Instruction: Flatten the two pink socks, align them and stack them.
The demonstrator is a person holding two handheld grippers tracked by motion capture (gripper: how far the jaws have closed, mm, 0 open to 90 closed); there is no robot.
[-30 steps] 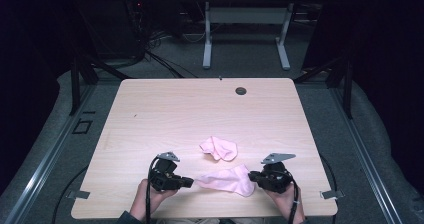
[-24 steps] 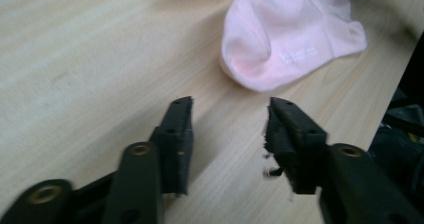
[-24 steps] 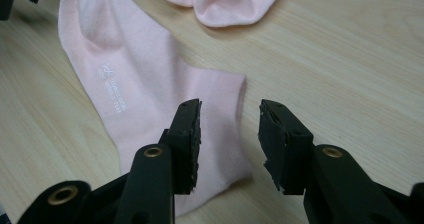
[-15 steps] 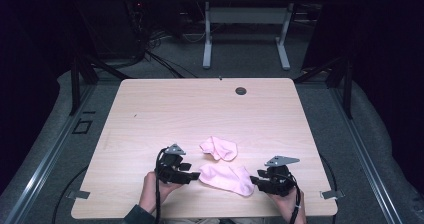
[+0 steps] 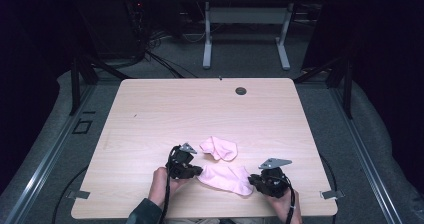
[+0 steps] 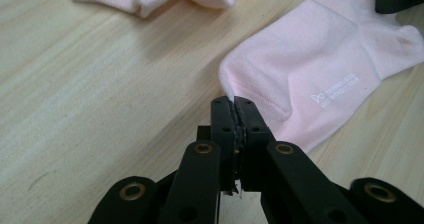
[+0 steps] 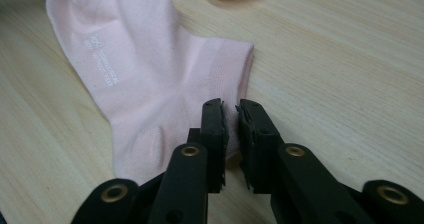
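So there's a flat pale pink ankle sock with small white lettering (image 5: 227,178) lying near the front edge of the light wood-grain counter (image 5: 165,114), roughly in the middle of that edge, and both grippers are at its ends. The left gripper (image 6: 233,104) sits at the toe end with its jaws pressed together on the very edge of the fabric, so it looks clamped on the sock's tip, though only a sliver of cloth is between the pads. The right gripper (image 7: 231,109) is at the cuff and heel end, jaws close together with a narrow gap and a bit of the cuff's corner caught between them, so it's gripping the sock too. Compared with a second ago, the left hand (image 5: 162,181) has swung inward and twisted, so its gripper now points along the counter toward the sock rather than sitting square beside it, and the right hand (image 5: 287,204) has slid out a little toward the front right corner. The sock has been pulled straighter and lies more stretched out between them than before. A second crumpled pale pink sock (image 5: 219,148) sits just behind the flat one, toward the counter's centre, not touching either gripper, and it hasn't moved. A small round dark grommet (image 5: 241,91) sits near the back edge.
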